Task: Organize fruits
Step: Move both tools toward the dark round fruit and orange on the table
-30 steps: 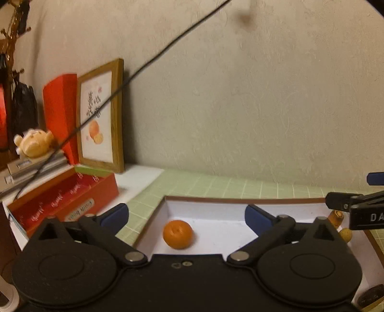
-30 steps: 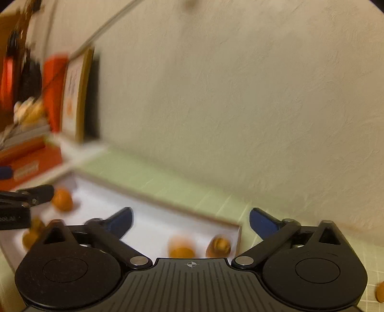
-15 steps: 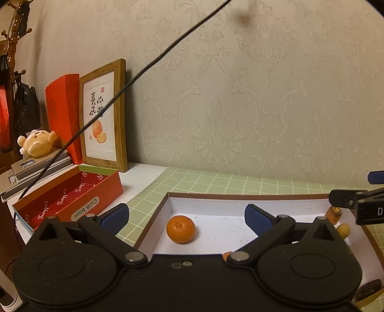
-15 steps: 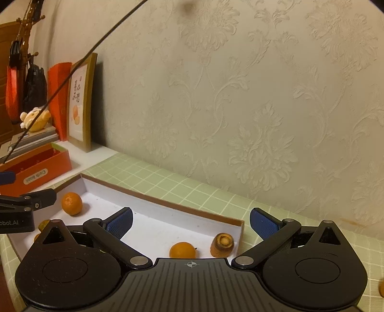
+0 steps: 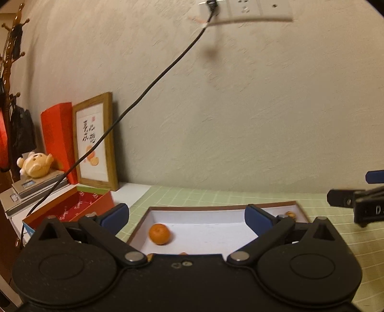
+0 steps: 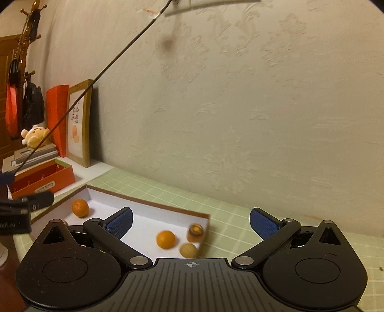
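Note:
A shallow white box with a brown rim (image 5: 216, 207) (image 6: 148, 204) lies on the green grid mat. Inside it an orange (image 5: 159, 234) (image 6: 80, 208) sits near the left end. A second orange (image 6: 166, 239), a brown stubby fruit (image 6: 195, 232) and a pale round fruit (image 6: 189, 250) lie at the right end. My left gripper (image 5: 186, 217) hangs open above the box with nothing between its blue pads. My right gripper (image 6: 190, 222) is open too, above the box's right end. Each gripper's tip shows at the edge of the other's view.
A red open box (image 5: 72, 211) (image 6: 40, 180), a framed picture (image 5: 96, 141), a red folder (image 5: 56, 139) and a plush toy (image 5: 36, 164) on stacked items stand at the left. A black cable (image 5: 144, 93) runs from a wall socket (image 5: 247, 10). A coat stand (image 6: 24, 48) is far left.
Both grippers have risen and tipped back: the box sits lower and smaller, and the wall socket has come into view. The jaws stay open.

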Action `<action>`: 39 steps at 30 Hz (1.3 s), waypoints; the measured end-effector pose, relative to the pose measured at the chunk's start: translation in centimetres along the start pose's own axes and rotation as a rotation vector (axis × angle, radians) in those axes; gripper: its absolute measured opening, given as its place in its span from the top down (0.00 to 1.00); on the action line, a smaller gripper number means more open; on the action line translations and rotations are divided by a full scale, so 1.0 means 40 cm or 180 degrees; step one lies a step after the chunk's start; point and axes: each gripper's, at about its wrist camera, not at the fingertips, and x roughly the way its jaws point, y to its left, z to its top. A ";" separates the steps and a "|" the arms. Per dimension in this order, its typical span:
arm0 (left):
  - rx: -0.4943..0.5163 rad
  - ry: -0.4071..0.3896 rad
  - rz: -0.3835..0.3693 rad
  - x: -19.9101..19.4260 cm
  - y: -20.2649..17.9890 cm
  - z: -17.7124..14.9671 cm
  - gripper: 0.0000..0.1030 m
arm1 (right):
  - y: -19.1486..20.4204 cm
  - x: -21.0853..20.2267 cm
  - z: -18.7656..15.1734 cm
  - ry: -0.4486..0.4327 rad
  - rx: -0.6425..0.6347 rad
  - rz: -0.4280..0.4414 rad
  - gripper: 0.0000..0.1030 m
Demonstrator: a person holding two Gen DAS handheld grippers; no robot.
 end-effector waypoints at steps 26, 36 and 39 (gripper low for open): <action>0.0119 0.0039 -0.0816 -0.121 -0.293 -0.009 0.06 | -0.241 -0.362 -0.106 -0.0054 0.0003 -0.0830 0.00; 0.0305 -0.0058 -0.1025 -0.138 -0.376 -0.028 0.06 | -0.329 -0.398 -0.115 -0.0062 0.0437 -0.0902 0.00; 0.0294 -0.0116 -0.1029 -0.137 -0.388 -0.033 0.06 | -0.332 -0.401 -0.120 0.0015 0.0383 -0.0834 0.00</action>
